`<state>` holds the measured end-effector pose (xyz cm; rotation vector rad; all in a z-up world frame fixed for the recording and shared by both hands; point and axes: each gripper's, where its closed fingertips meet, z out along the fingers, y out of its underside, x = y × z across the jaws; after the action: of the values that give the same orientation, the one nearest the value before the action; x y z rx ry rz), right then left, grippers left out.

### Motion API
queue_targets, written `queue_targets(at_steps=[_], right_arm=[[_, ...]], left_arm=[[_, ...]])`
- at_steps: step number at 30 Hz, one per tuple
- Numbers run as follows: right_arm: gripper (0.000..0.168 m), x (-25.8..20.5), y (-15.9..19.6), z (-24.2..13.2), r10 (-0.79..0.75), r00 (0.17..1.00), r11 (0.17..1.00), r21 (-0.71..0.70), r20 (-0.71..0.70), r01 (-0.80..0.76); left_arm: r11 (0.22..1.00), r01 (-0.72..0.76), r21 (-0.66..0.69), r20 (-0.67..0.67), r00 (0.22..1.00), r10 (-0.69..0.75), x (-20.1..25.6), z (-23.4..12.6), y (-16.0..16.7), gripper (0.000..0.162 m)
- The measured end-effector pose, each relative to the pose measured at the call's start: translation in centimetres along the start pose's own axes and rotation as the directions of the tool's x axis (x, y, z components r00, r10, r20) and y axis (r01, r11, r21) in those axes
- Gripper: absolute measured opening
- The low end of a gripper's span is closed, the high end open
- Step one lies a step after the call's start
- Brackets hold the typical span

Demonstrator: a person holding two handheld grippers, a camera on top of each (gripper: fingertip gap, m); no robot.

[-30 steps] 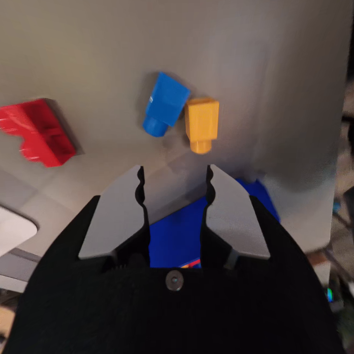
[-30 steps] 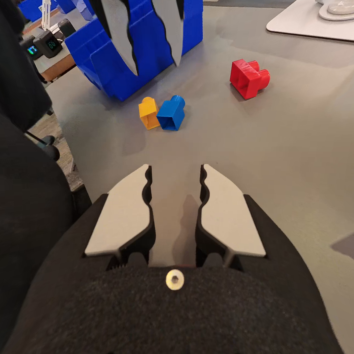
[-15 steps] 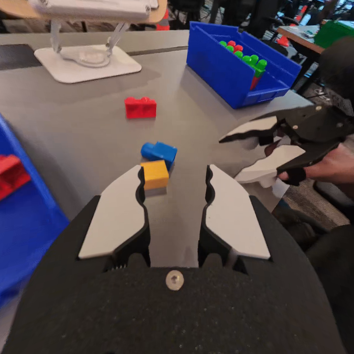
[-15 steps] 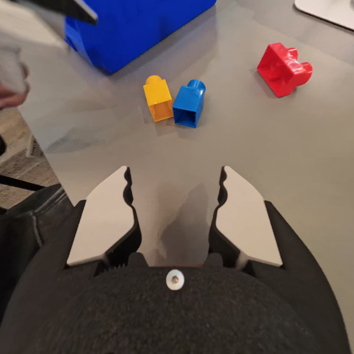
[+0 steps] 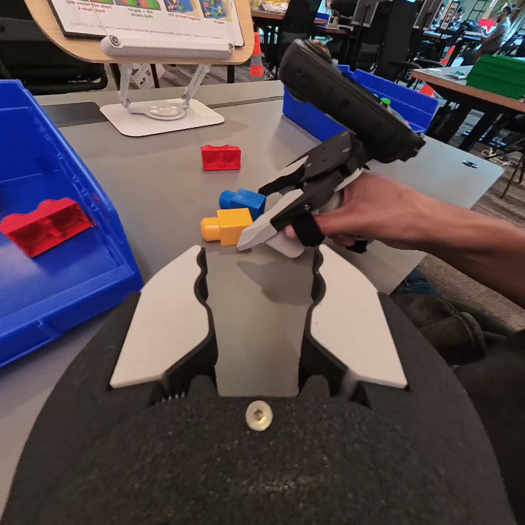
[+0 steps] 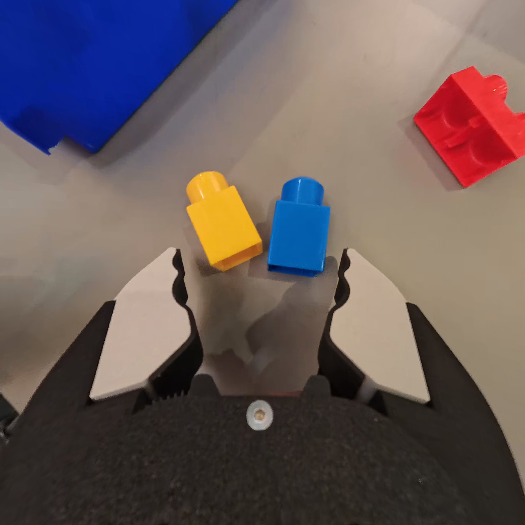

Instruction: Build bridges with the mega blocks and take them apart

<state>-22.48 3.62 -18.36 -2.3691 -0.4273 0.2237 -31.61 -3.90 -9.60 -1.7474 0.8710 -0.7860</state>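
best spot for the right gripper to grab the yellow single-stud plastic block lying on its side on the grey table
Grip the yellow single-stud plastic block across the two flat side walls of its square body, not the round stud. It lies on its side, hollow end toward the open right gripper, so come from that end, turned slightly to match its tilt and clear the blue single-stud block beside it.

**A shared lab or workshop hall**

The grey table [image 5: 170,176] is set up as a work station: blue plastic bins [image 5: 56,255] stand on either side, and a document stand [image 5: 159,113] holds a printed instruction sheet [image 5: 147,17] at the back. Behind it the room opens into a large space with more tables [image 5: 468,91], a green crate [image 5: 497,74], black chairs and equipment, and orange traffic cones [image 5: 256,59] on the floor. Carpet [image 5: 454,284] shows beside the table's edge.
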Motion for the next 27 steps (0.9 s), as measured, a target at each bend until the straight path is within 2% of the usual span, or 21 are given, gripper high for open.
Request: queue_targets(at_steps=[5, 12, 18, 22, 27], right_arm=[[0.104, -0.4, -0.3, 1.2, -0.03, 0.999, 0.999, -0.04, 0.016, 0.031], [0.091, 0.0, -1.1, 2.4, -0.06, 0.998, 0.997, -0.05, 0.0, 0.06], [0.097, -0.5, -1.2, 2.7, -0.125, 0.99, 0.988, -0.081, 0.065, 0.13], [0.094, -0.5, -1.1, 2.1, -0.176, 0.981, 0.981, -0.067, 0.08, 0.181], [0.092, -0.5, -0.4, 0.6, -0.131, 0.991, 0.99, -0.054, 0.041, 0.133]], left_arm=[[0.997, 0.076, -0.031, -0.057, 0.995, -0.078, 0.0, 0.7, 0.9, 0.079], [0.989, 0.141, -0.043, -0.127, 0.981, -0.146, 0.7, 1.0, 1.0, 0.079], [0.989, 0.134, -0.068, -0.165, 0.976, -0.144, 1.7, 1.3, 1.6, 0.079], [0.988, 0.124, -0.089, -0.174, 0.975, -0.138, 2.1, 1.5, 2.0, 0.079], [0.994, 0.085, -0.076, -0.127, 0.987, -0.094, 1.5, 1.5, 1.9, 0.08]])
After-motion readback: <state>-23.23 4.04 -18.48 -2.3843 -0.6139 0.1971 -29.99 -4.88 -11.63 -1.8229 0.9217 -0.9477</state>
